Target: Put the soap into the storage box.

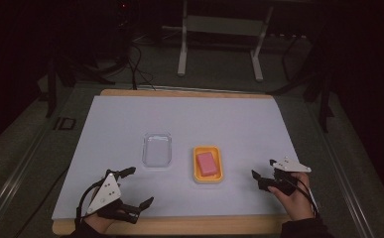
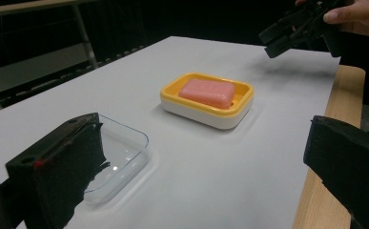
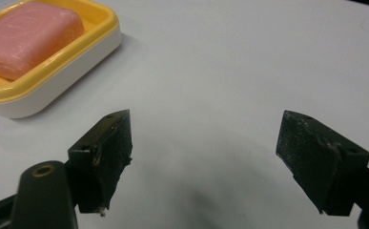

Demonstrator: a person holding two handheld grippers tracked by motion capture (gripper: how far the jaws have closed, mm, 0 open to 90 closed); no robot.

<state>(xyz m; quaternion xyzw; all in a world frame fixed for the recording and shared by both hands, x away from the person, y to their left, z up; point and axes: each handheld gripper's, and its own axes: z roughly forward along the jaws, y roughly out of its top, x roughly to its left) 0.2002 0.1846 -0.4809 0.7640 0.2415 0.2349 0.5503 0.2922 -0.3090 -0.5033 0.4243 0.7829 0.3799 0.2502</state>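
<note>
— What's on your left side?

— My left gripper (image 1: 134, 187) sits at the near edge of the white sheet (image 1: 130, 119), jaws spread wide with nothing between them. Through its own camera I see the clear plastic tray (image 2: 125, 157) just past one jaw, empty and flat on the sheet.

— And further right?

— Beside the clear tray, a little apart, stands the yellow soap dish (image 1: 208, 176) with its white base. The pink soap bar (image 1: 206, 163) lies flat inside it, roughly centred. Neither gripper touches the dish or the bar.

— Your right side?

— My right gripper (image 1: 262, 171) is to the right of the dish, near but not touching, held just above the sheet with its tips pointing toward the dish. Its jaws stand wide apart and hold nothing; bare sheet shows between them. From its camera the dish (image 3: 53, 81) and the soap bar (image 3: 25, 38) sit off to the upper left.
</note>
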